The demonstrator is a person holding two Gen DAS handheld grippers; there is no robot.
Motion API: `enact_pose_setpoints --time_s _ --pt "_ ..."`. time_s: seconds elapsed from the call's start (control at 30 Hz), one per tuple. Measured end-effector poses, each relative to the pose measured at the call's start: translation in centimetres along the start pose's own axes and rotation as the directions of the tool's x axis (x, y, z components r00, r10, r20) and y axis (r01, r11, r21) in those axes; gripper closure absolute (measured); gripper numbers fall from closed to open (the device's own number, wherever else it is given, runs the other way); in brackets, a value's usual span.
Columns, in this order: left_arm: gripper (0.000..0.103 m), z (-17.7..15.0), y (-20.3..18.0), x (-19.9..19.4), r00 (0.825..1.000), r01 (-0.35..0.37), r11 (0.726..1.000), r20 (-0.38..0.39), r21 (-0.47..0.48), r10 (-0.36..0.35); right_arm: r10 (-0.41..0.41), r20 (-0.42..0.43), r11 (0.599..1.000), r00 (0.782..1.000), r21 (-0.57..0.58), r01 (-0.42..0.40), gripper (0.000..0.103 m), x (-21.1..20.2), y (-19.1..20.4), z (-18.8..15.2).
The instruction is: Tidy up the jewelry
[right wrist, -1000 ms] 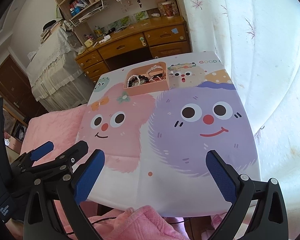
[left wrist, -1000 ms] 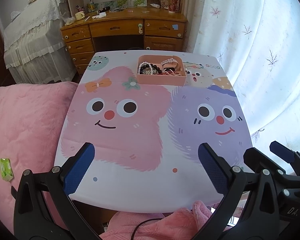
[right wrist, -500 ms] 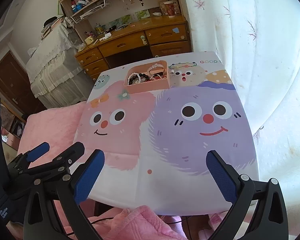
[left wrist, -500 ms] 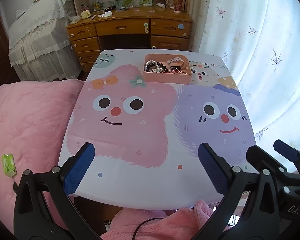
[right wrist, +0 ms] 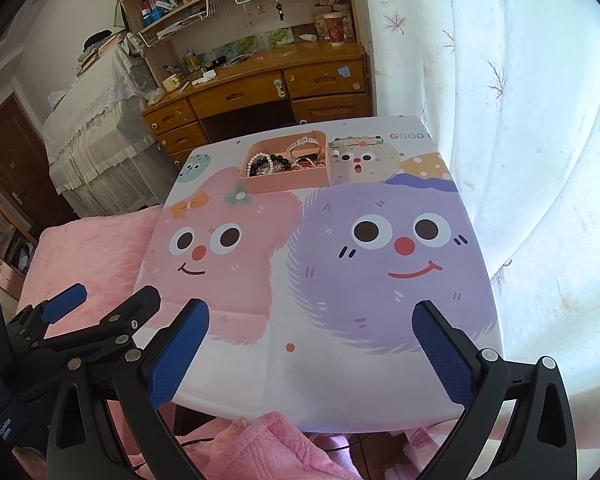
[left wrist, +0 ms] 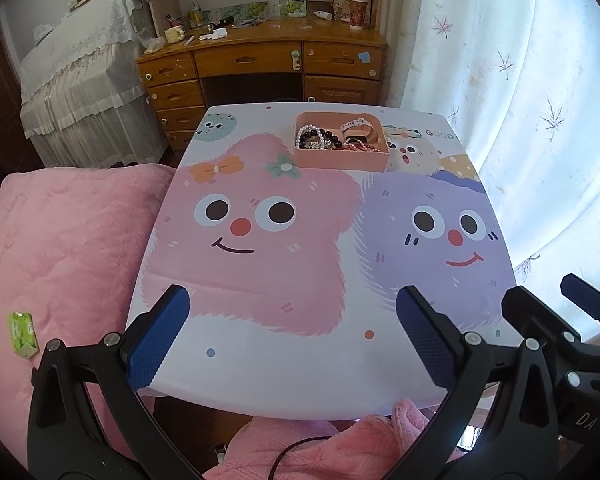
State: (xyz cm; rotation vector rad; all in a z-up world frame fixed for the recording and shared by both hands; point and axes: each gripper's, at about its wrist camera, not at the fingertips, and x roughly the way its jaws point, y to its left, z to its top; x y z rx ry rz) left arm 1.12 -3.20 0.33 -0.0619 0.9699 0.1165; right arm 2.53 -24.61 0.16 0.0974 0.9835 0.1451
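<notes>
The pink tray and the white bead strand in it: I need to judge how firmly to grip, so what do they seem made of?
The pink tray looks like matte moulded plastic: even colour, rounded corners, thin smooth walls. The white bead strand looks like glossy pearl or imitation pearl, with small round shiny beads; which one cannot be told.

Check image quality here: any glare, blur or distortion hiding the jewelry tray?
Left wrist: backlit curtain blown out at right, strong fisheye bending, pink tray sharp and evenly lit. Right wrist: same curtain glare, tray small but clear, bead detail too fine to read.
</notes>
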Motion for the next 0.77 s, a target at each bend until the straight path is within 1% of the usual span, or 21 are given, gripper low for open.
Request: enact_pose_setpoints --time_s 0.33,0.77 --pt "0.000 0.26 0.76 -0.38 1.000 -0.005 1.000 0.013 -0.009 0.005 0.001 0.003 1.000 1.000 -0.013 -0.001 0.000 -0.23 0.40 0.16" --pt "0.000 0.31 0.67 -0.25 1.000 -0.004 1.000 0.010 -0.008 0.004 0.003 -0.002 1.000 1.000 -0.011 -0.003 0.000 -0.08 0.42 0.28"
